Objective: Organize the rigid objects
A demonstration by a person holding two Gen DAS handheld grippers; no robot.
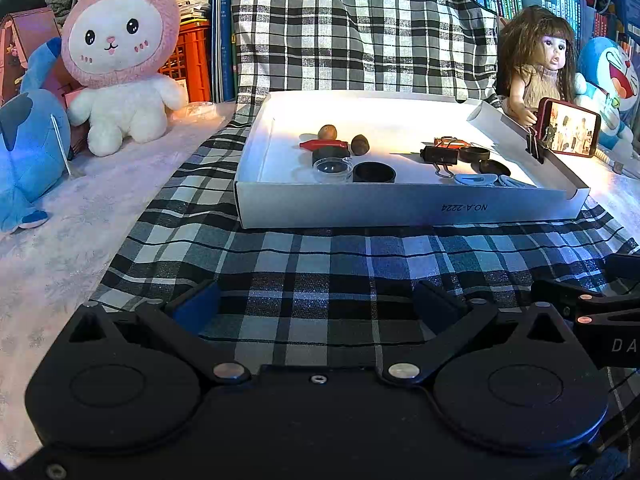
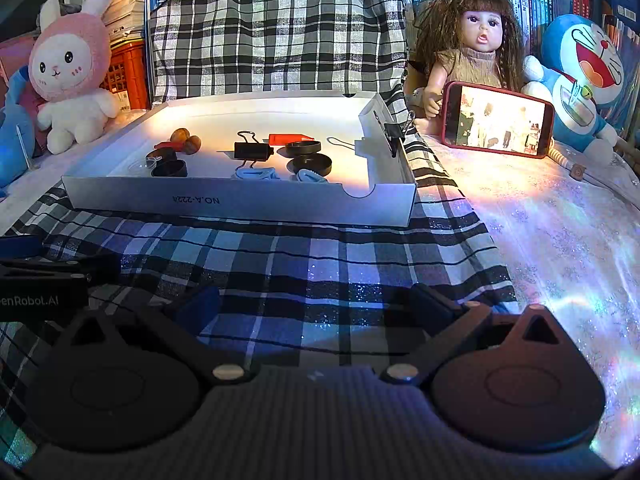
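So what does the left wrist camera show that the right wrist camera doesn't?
Only the left wrist view shows the left gripper from behind, jaws open over the plaid cloth, with the right gripper at the frame's right edge.

Only the right wrist view shows the right gripper from behind, also open, the phone face-on, and a black binder clip on the tray's right wall.

Both show the white tray of small items, the pink bunny plush and the doll.
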